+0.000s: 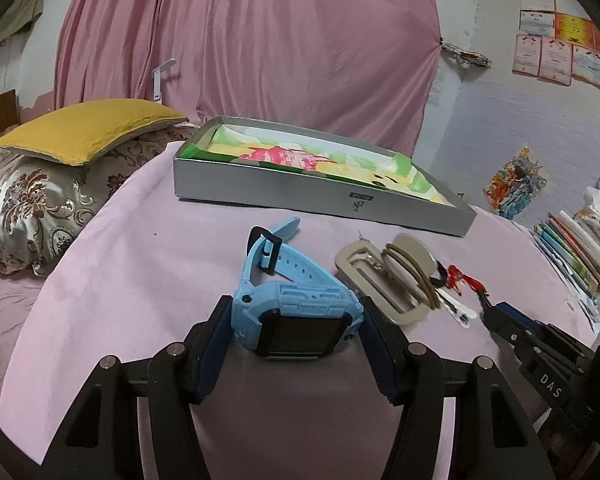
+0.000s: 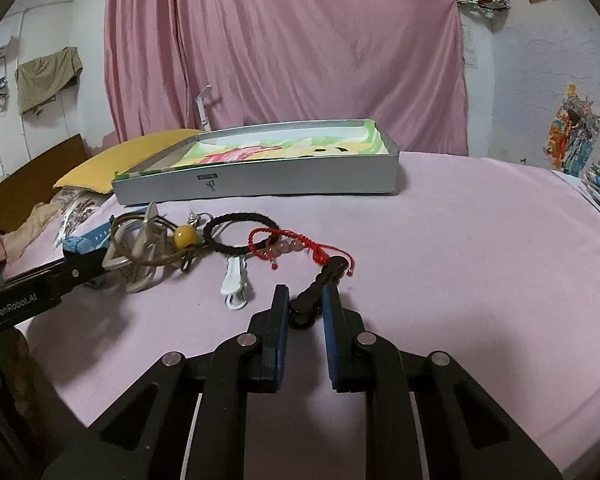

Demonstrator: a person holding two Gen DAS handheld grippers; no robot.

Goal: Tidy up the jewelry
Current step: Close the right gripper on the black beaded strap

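On the far left I see a yellow pillow [image 1: 88, 128] that lies on a patterned pillow [image 1: 40, 208], both at the edge of the bed. My left claw [image 1: 296, 320] is clenched on the blue watch [image 1: 296, 308]: its two pads press the sides of the watch body, and the strap goes forward over the pink sheet [image 1: 140, 280]. I cannot tell if the watch touches the sheet.

Behind the watch, the silver box [image 1: 300, 196] stands open on the sheet, with a colourful paper inside it. Just right of the watch lies a beige clip [image 1: 376, 276] with brown cords around it. In the right wrist view, next comes a yellow bead [image 2: 185, 236], then a black hair band [image 2: 240, 232] and a white clip [image 2: 236, 280] near it. A red bracelet [image 2: 296, 246] with pink beads touches the black band.

My right claw [image 2: 306, 304] is almost closed around a small black item [image 2: 320, 284]. One end of it lies between the pads, and the other end reaches the red bracelet. I cannot tell if the pads grip it. At the far right some books [image 1: 576, 252] are stacked.
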